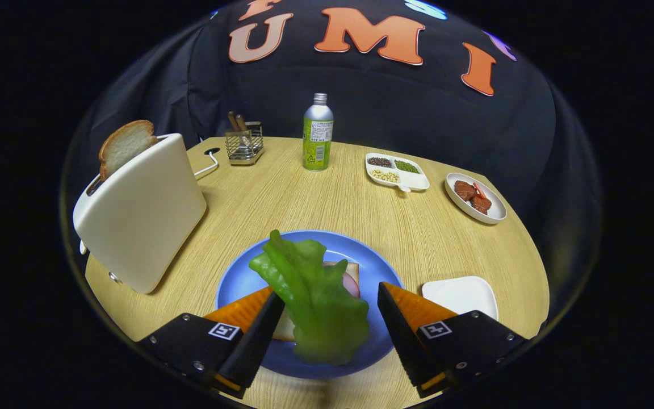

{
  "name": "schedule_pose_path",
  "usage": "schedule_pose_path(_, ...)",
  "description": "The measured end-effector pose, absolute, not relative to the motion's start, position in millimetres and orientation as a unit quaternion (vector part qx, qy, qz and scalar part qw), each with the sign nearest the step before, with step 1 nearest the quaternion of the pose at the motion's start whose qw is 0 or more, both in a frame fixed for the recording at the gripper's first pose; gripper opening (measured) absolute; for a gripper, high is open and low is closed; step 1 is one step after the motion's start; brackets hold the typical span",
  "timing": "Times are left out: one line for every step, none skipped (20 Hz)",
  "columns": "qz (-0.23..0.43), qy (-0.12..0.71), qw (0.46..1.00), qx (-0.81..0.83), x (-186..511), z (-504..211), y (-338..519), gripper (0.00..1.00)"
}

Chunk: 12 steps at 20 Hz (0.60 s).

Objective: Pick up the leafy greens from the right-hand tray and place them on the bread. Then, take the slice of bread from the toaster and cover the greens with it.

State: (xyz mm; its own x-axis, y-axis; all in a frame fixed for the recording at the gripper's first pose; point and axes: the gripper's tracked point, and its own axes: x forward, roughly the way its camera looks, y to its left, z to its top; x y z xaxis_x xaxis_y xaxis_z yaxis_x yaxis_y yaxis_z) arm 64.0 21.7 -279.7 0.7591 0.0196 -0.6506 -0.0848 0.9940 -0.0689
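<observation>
While the gripper (327, 309) is positioned over the blue plate (236, 278), its two fingers stand wide apart, one on each side of the leafy greens (310, 301). Neither finger presses on the greens; the left finger is just beside the leaf's lower edge and the right finger is clearly apart from it. The greens lie between the fingers, partly blurred at the near end, over the bread (353, 269) on the plate, with a pink slice (351, 284) showing under them. Whether the leaf rests fully on the bread cannot be determined.

Beside the plate, to the right of the right finger, sits a white tray (463, 295). To the left of the plate stands the white toaster (139, 210), with a slice of bread (125, 145) upright in its slot.

Beyond the plate on the wooden table (281, 193):
- a green bottle (318, 133), upright
- a wire caddy (244, 145) holding utensils
- a divided dish (397, 171) of beans and seeds
- a small plate (476, 197) of reddish pieces
</observation>
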Motion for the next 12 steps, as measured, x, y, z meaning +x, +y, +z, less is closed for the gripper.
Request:
schedule_pose_path(0.027, 0.343, 0.938, -0.046, 65, -277, 22, 0.99)
schedule_pose_path(0.028, 0.34, 0.939, -0.046, 66, -274, 23, 0.99)
schedule_pose_path(0.028, 0.335, 0.941, -0.044, 67, -269, 24, 0.99)
schedule_pose_path(0.029, 0.329, 0.943, -0.042, 69, -264, 26, 0.99)
schedule_pose_path(0.03, 0.323, 0.945, -0.04, 72, -257, 28, 0.99)
schedule_pose_path(0.031, 0.317, 0.947, -0.039, 73, -250, 31, 0.99)
schedule_pose_path(0.033, 0.31, 0.949, -0.036, 75, -241, 33, 0.99)
schedule_pose_path(0.034, 0.304, 0.951, -0.035, 78, -233, 38, 0.99)
schedule_pose_path(0.037, 0.297, 0.954, -0.035, 81, -224, 42, 0.99)
schedule_pose_path(0.039, 0.288, 0.956, -0.035, 84, -212, 46, 0.99)
schedule_pose_path(0.044, 0.278, 0.959, -0.036, 88, -200, 52, 0.99)
schedule_pose_path(0.047, 0.267, 0.962, -0.036, 91, -188, 58, 0.99)
